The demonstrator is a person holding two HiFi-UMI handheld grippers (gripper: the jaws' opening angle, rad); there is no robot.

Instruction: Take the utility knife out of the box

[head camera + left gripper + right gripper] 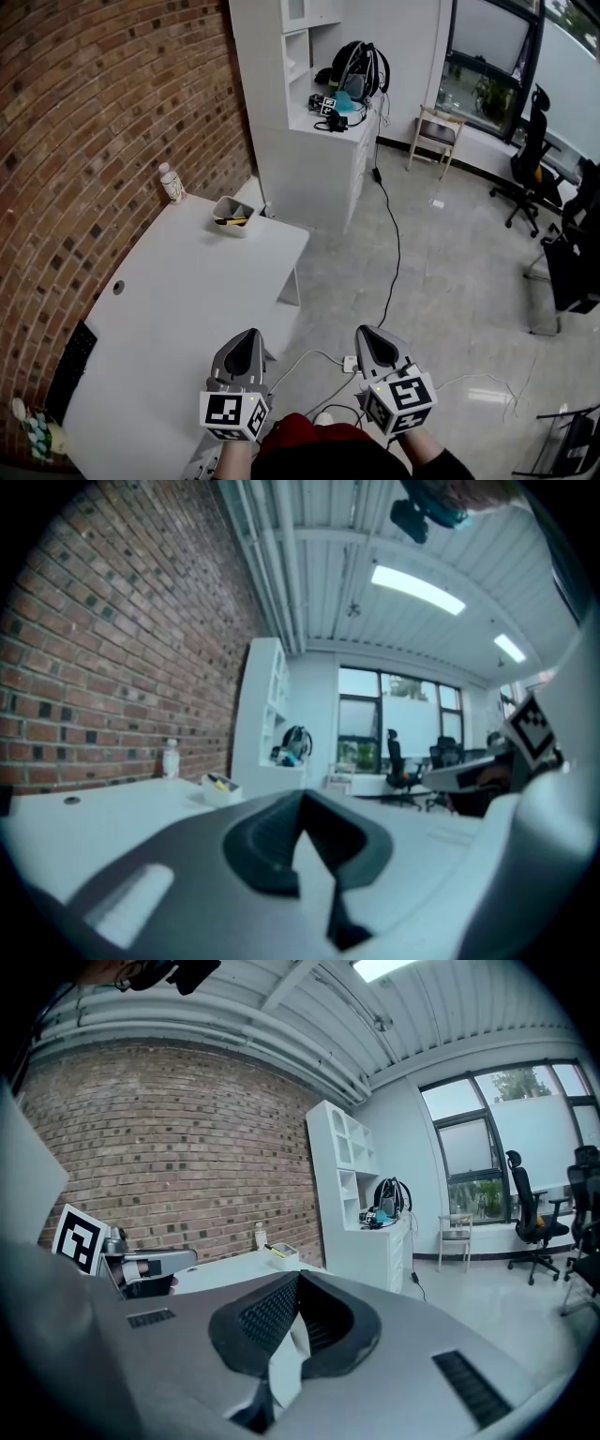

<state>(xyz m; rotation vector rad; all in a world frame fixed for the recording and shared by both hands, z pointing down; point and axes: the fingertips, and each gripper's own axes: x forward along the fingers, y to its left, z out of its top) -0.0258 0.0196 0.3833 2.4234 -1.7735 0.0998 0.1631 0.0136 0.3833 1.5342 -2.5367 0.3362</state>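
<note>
A small open grey box stands at the far end of the white table, with the yellow utility knife lying in it. Both grippers hover well short of it, off the table's near right corner. My left gripper is shut with nothing in it, and so is my right gripper. In the left gripper view the closed jaws point towards the distant box. In the right gripper view the gripper also faces the box, with the left gripper beside it.
A white bottle stands by the brick wall next to the box. A dark keyboard lies at the table's left edge. Beyond the table rises a white shelf unit bearing a backpack. Cables cross the floor; chairs stand at right.
</note>
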